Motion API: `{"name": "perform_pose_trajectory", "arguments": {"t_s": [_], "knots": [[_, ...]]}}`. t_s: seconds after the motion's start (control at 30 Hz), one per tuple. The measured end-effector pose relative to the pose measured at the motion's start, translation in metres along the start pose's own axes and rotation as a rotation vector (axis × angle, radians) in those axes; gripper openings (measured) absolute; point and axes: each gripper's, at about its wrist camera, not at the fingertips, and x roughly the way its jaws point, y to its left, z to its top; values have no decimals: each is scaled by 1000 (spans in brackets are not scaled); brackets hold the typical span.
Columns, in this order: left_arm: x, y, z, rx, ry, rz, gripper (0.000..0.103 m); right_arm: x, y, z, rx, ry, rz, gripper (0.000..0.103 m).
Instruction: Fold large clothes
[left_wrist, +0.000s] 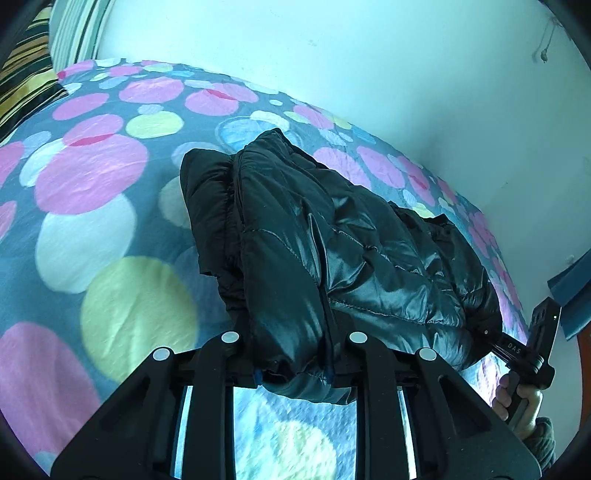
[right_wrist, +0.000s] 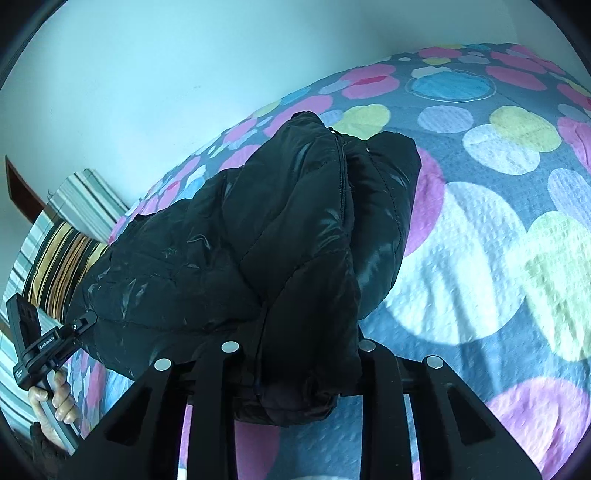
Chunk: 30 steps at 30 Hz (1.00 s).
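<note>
A shiny black puffer jacket (left_wrist: 332, 236) lies bunched on a bed with a spotted cover (left_wrist: 92, 177). My left gripper (left_wrist: 293, 354) is shut on one near corner of the jacket, the padded cloth bulging out between its fingers. In the right wrist view the same jacket (right_wrist: 258, 240) shows its zip, and my right gripper (right_wrist: 299, 373) is shut on the other near corner. Each view shows the other gripper at its edge: the right gripper (left_wrist: 498, 341) pinches the hem in a person's hand, and the left gripper (right_wrist: 83, 325) does likewise.
A pale wall (left_wrist: 332, 55) runs along the bed's far side. Striped pillows (right_wrist: 62, 266) lie at the head end of the bed. The spotted cover (right_wrist: 480, 221) stretches bare beside the jacket. A dark blue edge (left_wrist: 572, 295) sits at the right border.
</note>
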Motion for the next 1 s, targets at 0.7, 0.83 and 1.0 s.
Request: {"name": "perform_pose_trajectory", "arguments": {"t_s": [0.7, 0.83, 1.0], "knots": [[-81, 49, -74, -51, -25, 82, 22, -24, 48, -67, -94, 68, 82, 26], [-83, 55, -83, -66, -18, 85, 22, -25, 49, -72, -101, 75, 86, 26], [-85, 57, -86, -61, -21, 95, 22, -26, 50, -80, -106, 77, 89, 27]]}}
